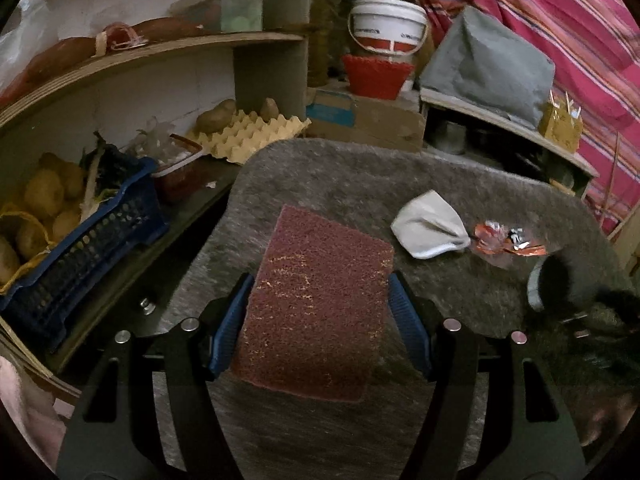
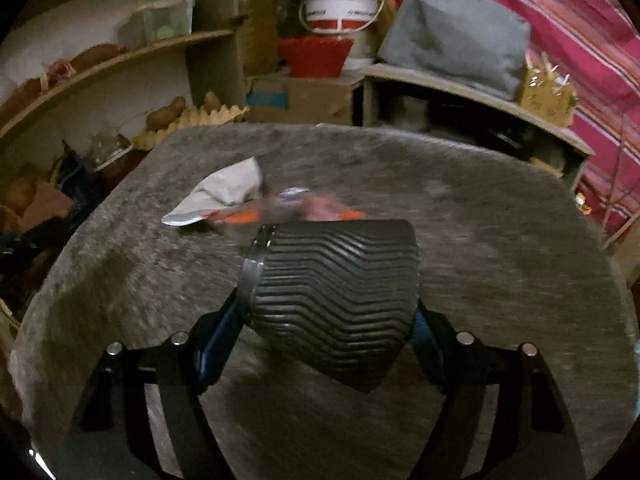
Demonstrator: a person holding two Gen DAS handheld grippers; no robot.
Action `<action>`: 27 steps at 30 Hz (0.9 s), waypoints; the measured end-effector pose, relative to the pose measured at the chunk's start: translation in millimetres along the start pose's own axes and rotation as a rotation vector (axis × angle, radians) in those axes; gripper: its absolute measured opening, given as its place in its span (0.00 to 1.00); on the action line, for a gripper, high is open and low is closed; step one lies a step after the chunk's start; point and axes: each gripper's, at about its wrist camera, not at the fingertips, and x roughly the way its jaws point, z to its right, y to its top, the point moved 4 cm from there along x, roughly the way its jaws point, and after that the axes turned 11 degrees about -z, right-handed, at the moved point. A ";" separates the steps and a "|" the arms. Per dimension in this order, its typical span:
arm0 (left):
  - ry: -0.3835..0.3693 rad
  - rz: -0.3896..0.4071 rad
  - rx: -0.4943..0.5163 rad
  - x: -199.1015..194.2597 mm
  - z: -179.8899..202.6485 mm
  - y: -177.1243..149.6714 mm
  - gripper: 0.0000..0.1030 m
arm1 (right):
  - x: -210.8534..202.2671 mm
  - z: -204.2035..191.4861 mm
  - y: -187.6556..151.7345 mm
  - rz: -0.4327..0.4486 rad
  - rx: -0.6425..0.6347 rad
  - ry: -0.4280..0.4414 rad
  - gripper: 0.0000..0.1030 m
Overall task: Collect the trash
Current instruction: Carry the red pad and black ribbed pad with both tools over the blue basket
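Left gripper [image 1: 320,320] pinches a reddish scouring pad [image 1: 316,304] by its two long edges; the pad juts forward over the grey table [image 1: 352,176]. Hold looks even.

Right gripper [image 2: 332,320] has a ribbed dark cup [image 2: 336,296] lying sideways between its jaws, metal rim to the left. Both pads look to be against it, so I judge the grip on. The frame is smeared, so the contact is not certain.

Trash lies just beyond the cup: an orange wrapper [image 1: 506,242] touching a crumpled white scrap [image 1: 430,228], both mid-table.

Advice for this step:
- tip the cup's mouth toward the wrapper, rim low on the table
- use the pad as a pusher, sweeping wrapper and scrap together
- go slowly; the wrapper looks light and may skid

Far side: egg tray [image 1: 256,132], white bucket [image 1: 386,24], clutter.
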 end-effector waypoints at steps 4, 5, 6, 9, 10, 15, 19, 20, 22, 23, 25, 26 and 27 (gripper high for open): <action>0.003 -0.008 0.051 0.8 26.7 -7.0 0.64 | -34.8 44.5 -9.5 0.041 -0.001 -0.067 0.74; 0.002 0.001 0.068 -2.0 34.9 -8.4 0.64 | -41.0 54.2 -11.4 0.047 0.003 -0.074 0.74; -0.004 0.010 0.082 -5.2 42.9 -9.9 0.64 | -47.4 64.5 -14.3 0.052 0.009 -0.084 0.74; -0.032 0.024 0.101 -13.1 64.5 -12.3 0.64 | -66.4 99.9 -20.6 0.066 0.040 -0.108 0.74; -0.043 0.027 0.104 -15.3 71.7 -12.0 0.64 | -72.7 113.5 -22.9 0.072 0.059 -0.110 0.74; -0.095 0.038 0.125 -27.9 111.3 -12.0 0.64 | -93.8 167.5 -35.1 0.087 0.135 -0.121 0.74; -0.092 0.090 0.157 -49.5 139.3 -11.3 0.64 | -110.7 205.2 -46.1 0.105 0.180 -0.138 0.74; -0.103 0.097 0.163 -54.1 147.3 -10.2 0.64 | -114.6 213.7 -48.9 0.109 0.188 -0.150 0.74; -0.108 0.116 0.181 -65.4 165.6 -8.2 0.64 | -121.5 233.5 -55.6 0.116 0.215 -0.168 0.74; -0.112 0.120 0.185 -68.9 171.8 -7.8 0.64 | -125.0 243.8 -60.2 0.117 0.230 -0.169 0.74; -0.138 0.127 0.193 -77.1 190.8 -7.3 0.64 | -132.1 265.7 -69.0 0.115 0.260 -0.176 0.74; -0.148 0.131 0.198 -80.1 199.1 -7.5 0.64 | -135.8 277.6 -74.1 0.115 0.272 -0.182 0.74; -0.158 0.136 0.210 -83.4 212.0 -8.3 0.64 | -137.9 285.6 -77.6 0.114 0.281 -0.188 0.74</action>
